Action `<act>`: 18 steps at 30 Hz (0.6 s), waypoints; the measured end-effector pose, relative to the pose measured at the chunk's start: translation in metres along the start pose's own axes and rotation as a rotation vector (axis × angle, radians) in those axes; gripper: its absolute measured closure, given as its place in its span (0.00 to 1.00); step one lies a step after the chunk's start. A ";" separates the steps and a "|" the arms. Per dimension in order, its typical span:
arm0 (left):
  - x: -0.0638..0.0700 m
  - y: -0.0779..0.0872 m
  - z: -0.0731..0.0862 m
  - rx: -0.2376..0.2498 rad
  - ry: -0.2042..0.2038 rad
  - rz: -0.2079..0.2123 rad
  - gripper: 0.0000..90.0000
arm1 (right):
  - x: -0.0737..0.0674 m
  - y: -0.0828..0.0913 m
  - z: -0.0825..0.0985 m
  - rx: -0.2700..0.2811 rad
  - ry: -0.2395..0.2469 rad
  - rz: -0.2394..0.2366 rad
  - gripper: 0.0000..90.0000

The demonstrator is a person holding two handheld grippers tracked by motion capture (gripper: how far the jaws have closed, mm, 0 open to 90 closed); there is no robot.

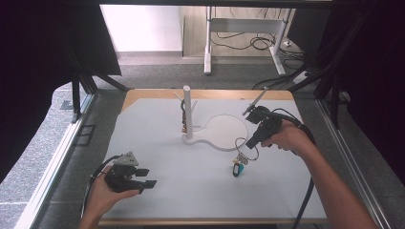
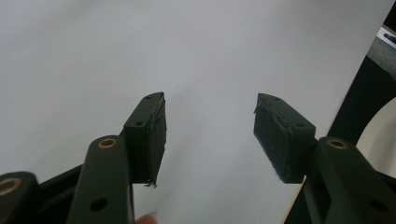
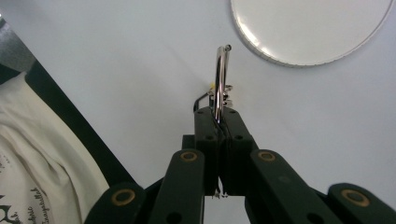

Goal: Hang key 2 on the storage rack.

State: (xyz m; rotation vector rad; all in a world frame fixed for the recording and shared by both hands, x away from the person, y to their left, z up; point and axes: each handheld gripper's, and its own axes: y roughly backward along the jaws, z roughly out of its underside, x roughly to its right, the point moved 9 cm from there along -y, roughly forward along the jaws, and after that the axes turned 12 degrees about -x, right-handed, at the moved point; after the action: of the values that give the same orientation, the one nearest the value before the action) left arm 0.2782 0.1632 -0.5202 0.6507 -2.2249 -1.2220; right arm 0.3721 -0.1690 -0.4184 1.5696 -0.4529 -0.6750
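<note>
Nearest you, the left gripper (image 1: 143, 179) rests low over the white counter (image 1: 191, 191), its fingers (image 2: 149, 135) spread wide with nothing between them. Your right gripper (image 3: 218, 122) has its fingers pressed shut on the thin metal key ring (image 3: 219, 79), which stands up between the pads. In the high view the keychain (image 1: 241, 160) hangs just below that gripper, its blue tag (image 1: 237, 169) at or just above the counter. It looks light, and the wire ring is stiff but slick, so it may swivel in a narrow pinch; hold it deep in the pads. The dangling part will likely swing. Just beyond it stands the white post stand (image 1: 187, 112) on its round base (image 1: 224, 131); its short pegs could snag the ring.
</note>
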 end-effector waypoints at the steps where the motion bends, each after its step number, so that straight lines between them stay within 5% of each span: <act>1: 0.000 0.000 0.000 -0.002 -0.003 -0.001 0.49 | 0.000 0.000 -0.001 -0.011 -0.003 0.006 0.97; 18: 0.002 0.001 -0.001 0.002 -0.007 0.003 0.49 | 0.003 0.028 -0.020 0.011 -0.007 0.038 0.97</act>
State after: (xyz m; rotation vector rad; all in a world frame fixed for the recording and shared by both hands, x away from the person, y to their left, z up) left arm 0.2777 0.1617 -0.5187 0.6443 -2.2323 -1.2221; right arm 0.3903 -0.1596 -0.3913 1.5655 -0.4906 -0.6499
